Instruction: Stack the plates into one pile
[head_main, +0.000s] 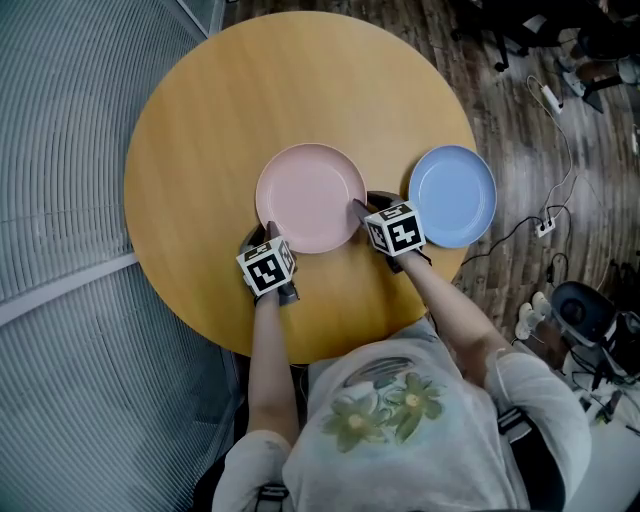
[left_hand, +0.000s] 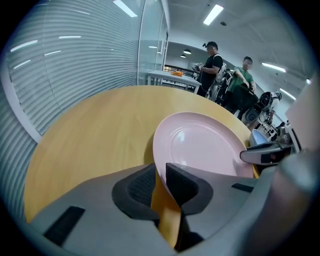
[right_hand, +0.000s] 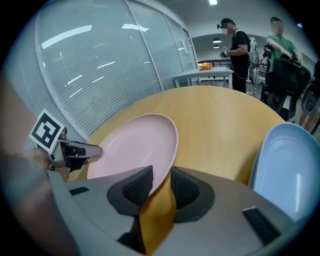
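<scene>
A smooth, round pink plate sits mid-way across a round, wood-grain worktop. Each hand-held gripper pinches its near rim between ribbed black pads – the left hand-held gripper and the right hand-held gripper. A glossy blue plate lies just right of it.

I see left gripper up close, jaws pinched on near rim of pink plate, rim caught between both pads. Tan strip of table shows through gap below pads. At plate's right rim, right gripper reaches in, tip at edge. Sliver of blue plate just behind that tip. Slatted wall curves along left side. Two people stand well beyond table near white counter; I can't tell what they hold
</scene>
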